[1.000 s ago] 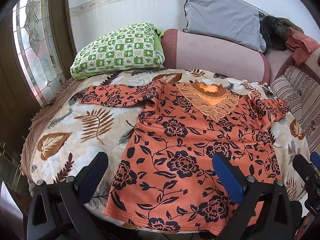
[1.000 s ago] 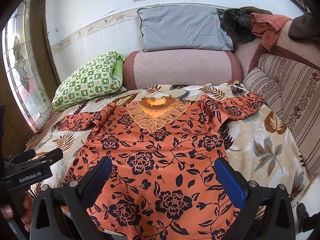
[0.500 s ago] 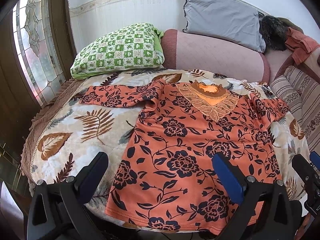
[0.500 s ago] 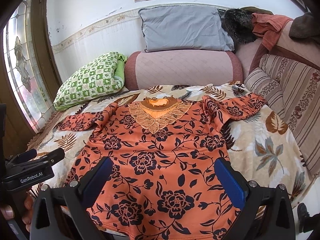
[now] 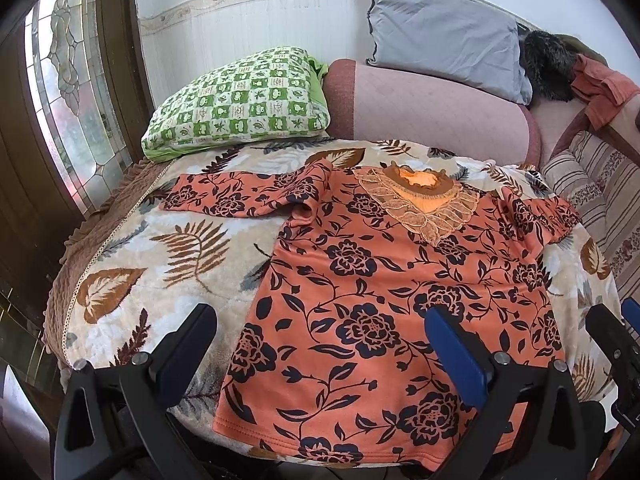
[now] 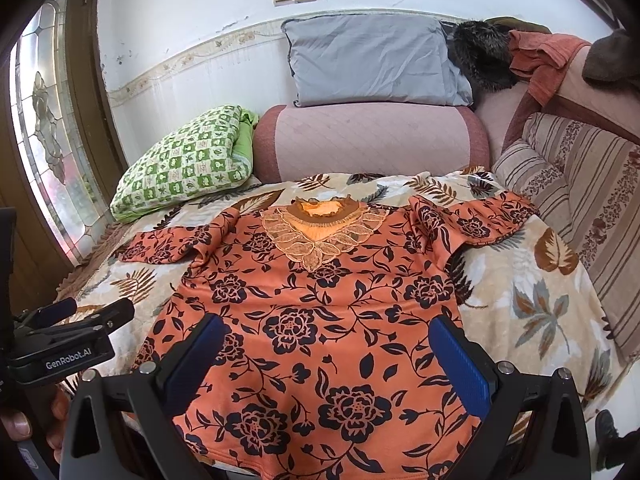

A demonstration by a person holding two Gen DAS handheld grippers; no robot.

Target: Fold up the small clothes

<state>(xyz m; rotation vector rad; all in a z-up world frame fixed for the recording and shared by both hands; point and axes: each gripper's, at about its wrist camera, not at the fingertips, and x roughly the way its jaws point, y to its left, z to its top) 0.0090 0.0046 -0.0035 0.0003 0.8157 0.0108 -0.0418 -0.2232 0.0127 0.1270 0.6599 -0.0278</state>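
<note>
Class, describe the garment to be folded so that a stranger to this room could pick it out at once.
Find the bed with the leaf-print blanket. Spread flat across it lies the orange floral top, sleeves out. Only it has black roses and a lace collar.

Brightness: both views are evenly bright, daylight-toned.
Source: the leaded frosted-glass window panel (image 5: 68, 92) at the left edge glows pale and slightly overexposed.
Shadows: soft and faint; a thin dark one lies under the raised sleeve of the orange floral blouse (image 6: 320, 320).
Focus: sharp at centre.
Distortion: strong fisheye bending; black vignette fills all corners.
</note>
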